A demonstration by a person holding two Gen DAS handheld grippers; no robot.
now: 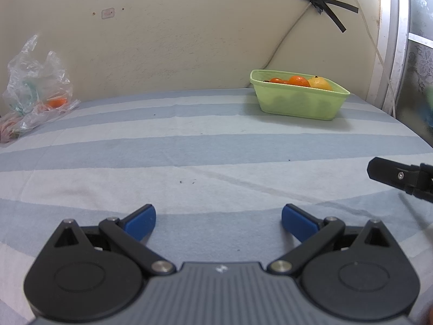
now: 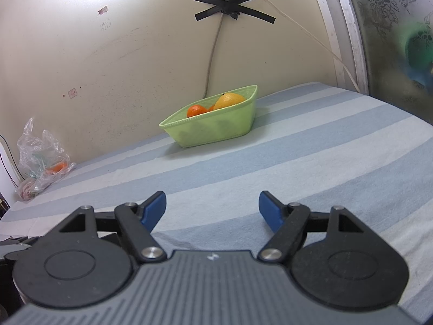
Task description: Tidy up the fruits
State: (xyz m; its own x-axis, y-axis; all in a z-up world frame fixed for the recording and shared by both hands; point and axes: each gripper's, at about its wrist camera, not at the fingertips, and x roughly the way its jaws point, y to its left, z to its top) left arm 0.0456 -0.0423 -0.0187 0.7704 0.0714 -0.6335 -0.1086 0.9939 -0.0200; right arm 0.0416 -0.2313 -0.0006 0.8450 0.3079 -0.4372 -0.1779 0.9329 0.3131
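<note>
A light green basket [image 1: 300, 105] stands at the back right of the striped blue cloth, against the wall. It holds small orange fruits [image 1: 299, 80] and a larger yellow fruit [image 1: 320, 83]. It also shows in the right wrist view [image 2: 216, 132] with an orange fruit [image 2: 196, 110] and the yellow fruit [image 2: 230, 100]. A clear plastic bag [image 1: 35, 81] at the back left holds an orange fruit [image 1: 57, 103]; the bag also shows in the right wrist view [image 2: 40, 159]. My left gripper [image 1: 218, 220] is open and empty, low over the cloth. My right gripper [image 2: 212, 207] is open and empty.
The striped cloth [image 1: 189, 146] covers the whole surface. A cable [image 2: 213, 51] hangs down the wall behind the basket from a taped socket. A window frame [image 2: 349, 27] stands at the right. One finger of the right gripper [image 1: 389, 174] shows at the right edge of the left wrist view.
</note>
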